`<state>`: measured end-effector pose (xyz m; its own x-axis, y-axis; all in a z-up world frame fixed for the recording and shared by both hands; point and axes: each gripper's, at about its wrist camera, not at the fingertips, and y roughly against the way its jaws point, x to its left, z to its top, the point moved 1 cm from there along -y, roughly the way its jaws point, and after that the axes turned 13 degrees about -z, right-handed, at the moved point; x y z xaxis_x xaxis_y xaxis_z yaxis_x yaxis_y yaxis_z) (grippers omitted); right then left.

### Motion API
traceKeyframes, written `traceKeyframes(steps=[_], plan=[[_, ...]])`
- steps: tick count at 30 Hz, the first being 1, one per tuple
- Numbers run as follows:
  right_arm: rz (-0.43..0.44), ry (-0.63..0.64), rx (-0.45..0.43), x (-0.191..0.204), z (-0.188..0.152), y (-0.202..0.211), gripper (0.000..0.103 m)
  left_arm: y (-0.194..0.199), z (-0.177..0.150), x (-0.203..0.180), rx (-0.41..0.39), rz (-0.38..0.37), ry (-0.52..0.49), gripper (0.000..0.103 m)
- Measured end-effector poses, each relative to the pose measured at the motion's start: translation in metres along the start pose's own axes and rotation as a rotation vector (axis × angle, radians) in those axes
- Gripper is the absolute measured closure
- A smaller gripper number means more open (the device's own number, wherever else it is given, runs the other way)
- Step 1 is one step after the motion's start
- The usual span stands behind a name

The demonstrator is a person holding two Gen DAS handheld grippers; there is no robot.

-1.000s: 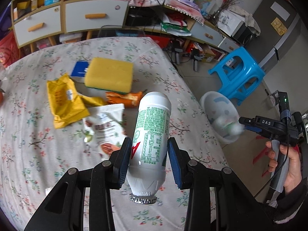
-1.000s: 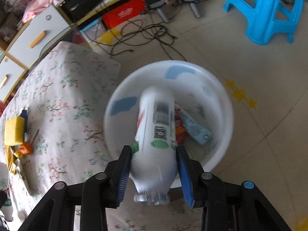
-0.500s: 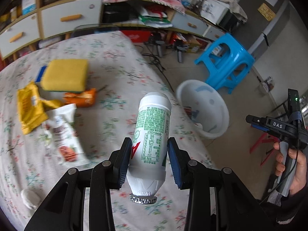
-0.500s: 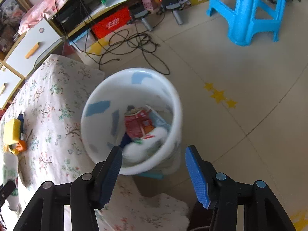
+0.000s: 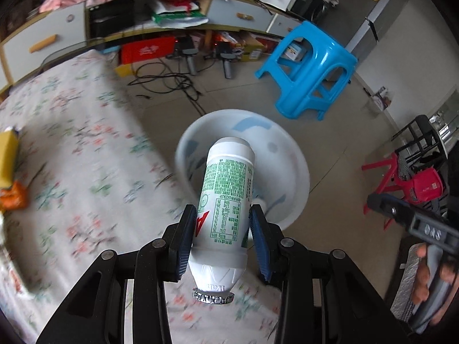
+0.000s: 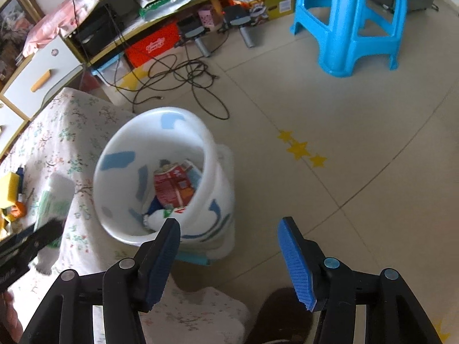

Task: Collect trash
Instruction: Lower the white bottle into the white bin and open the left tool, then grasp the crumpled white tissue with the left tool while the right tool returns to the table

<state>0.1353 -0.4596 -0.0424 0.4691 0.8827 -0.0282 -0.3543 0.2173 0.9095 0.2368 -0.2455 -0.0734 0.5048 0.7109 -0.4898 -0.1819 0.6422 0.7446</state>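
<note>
The table with the flowered cloth [image 5: 71, 172] is the biggest thing, and its edge runs right beside the white trash bin [image 6: 221, 200], which stands on the tiled floor [image 6: 344, 143]. There is lots of open floor past the bin. A blue plastic stool [image 6: 358, 28] stands well apart from it, and black cables [image 6: 183, 77] lie on the floor between the bin and the shelf.

The bin has blue marks on it. Inside lie a red packet [image 6: 172, 186] and a white bottle [image 6: 155, 220] at the bottom.

The left gripper [image 5: 223, 235] squeezes a white drink bottle with green writing [image 5: 226, 209] by its sides, both blue pads pressed on it. The bottle's foil-capped mouth points back at the camera and its bottom points out over the bin's open top. It is past the table edge.

The right gripper [image 6: 229, 258] is spread wide with nothing in it. It hangs over the floor just beside the bin.

A yellow sponge [image 5: 7, 160] and an orange wrapper [image 5: 13, 197] lie near the table's far left edge.
</note>
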Motion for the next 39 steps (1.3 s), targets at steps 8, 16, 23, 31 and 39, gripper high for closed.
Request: traceKeyframes(steps=[8, 16, 23, 31, 39], plan=[[-0.022, 0.0, 0.005, -0.013, 0.001, -0.006, 0.041, -0.02, 0.013, -0.005, -0.015, 0.003, -0.004, 0.027], [-0.013, 0.0, -0.015, -0.01, 0.001, 0.0, 0.033, 0.016, 0.0, 0.009, -0.039, 0.043, -0.013, 0.013], [0.008, 0.012, -0.019, 0.006, 0.0, 0.007, 0.031, 0.061, -0.021, 0.032, -0.051, 0.081, 0.005, 0.01], [0.027, 0.054, -0.028, 0.039, -0.006, 0.016, 0.028, 0.124, -0.046, 0.072, -0.079, 0.169, 0.049, 0.001], [0.035, 0.139, -0.038, 0.09, -0.015, 0.024, 0.018, 0.163, -0.075, 0.115, -0.086, 0.229, 0.116, 0.0]])
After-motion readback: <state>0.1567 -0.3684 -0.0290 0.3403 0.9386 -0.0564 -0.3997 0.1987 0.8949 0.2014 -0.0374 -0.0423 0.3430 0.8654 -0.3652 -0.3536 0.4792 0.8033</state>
